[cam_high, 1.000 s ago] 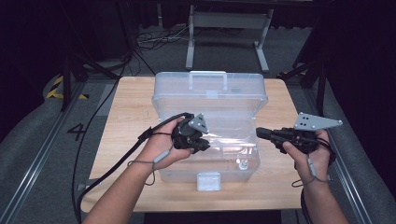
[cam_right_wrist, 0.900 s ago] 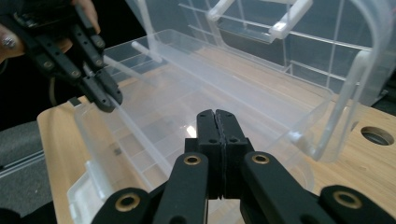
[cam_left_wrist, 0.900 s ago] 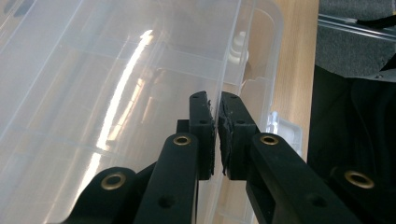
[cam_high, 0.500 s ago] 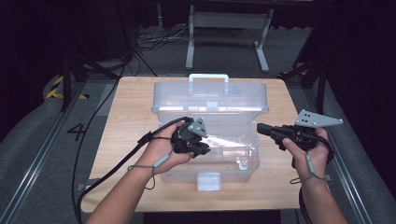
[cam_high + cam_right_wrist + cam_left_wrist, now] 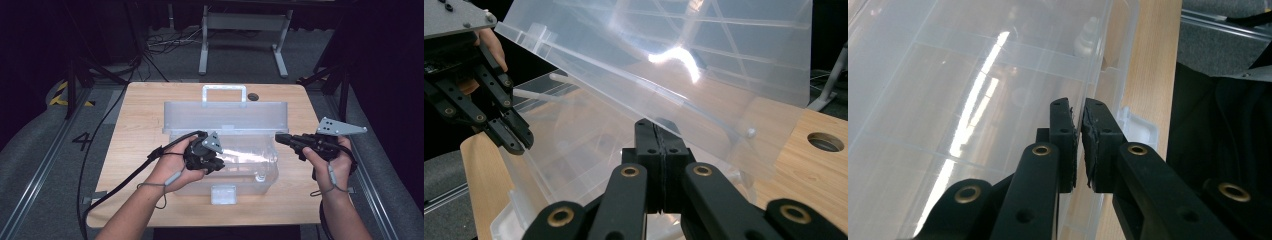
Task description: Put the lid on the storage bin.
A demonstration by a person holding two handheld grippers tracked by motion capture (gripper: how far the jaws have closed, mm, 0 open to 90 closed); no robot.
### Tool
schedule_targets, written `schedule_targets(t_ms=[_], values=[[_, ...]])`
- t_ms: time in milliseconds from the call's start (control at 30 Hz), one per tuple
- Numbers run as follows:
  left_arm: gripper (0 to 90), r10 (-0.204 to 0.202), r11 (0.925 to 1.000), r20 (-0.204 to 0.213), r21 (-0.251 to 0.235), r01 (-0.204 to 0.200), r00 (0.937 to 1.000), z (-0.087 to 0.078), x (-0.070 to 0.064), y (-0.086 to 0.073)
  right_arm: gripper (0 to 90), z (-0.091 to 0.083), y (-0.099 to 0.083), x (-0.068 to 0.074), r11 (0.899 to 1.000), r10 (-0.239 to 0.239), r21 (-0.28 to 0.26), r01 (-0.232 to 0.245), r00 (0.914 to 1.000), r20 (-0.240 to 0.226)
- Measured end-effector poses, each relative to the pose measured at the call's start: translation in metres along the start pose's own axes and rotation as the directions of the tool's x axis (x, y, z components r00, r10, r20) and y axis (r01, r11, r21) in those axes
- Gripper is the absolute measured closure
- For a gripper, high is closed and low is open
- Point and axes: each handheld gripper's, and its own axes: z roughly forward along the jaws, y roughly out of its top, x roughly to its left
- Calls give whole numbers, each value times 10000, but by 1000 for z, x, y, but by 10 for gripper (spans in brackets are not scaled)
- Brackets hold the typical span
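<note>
The wooden desk (image 5: 140, 130) carries a clear plastic storage box (image 5: 225, 165) at its middle, reaching toward the near edge, with its lid (image 5: 225, 116) raised and standing near upright along the far side, handle uppermost. The left gripper (image 5: 212, 162) sits over the open tub, its fingers (image 5: 1063, 140) drawn narrow with a slim gap and nothing between them. The right gripper (image 5: 281, 139) rests at the box's right end, fingers (image 5: 646, 145) pressed together, empty. To finish opening well, I would push the lid back evenly from both ends, steadying the tub against sliding.
</note>
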Motion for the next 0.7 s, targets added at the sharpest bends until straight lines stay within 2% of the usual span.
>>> schedule_targets(t_ms=[133,333,533,700], values=[[834,-86,9999,32,-123,87,10000,-2,1,-1,900,0,0,0,10000,-11,-23,11,10000,13],[850,-392,9971,-37,-653,389,9992,-14,0,-2,900,0,0,1,10000,-10,0,10,10000,15],[868,-1067,9849,-318,-1406,1012,9938,-31,4,-9,900,0,-1,1,10000,6,29,-6,10000,27],[869,-1363,9716,-314,-1994,1274,9902,-43,8,-18,900,-1,-2,1,10000,-3,36,3,10000,8]])
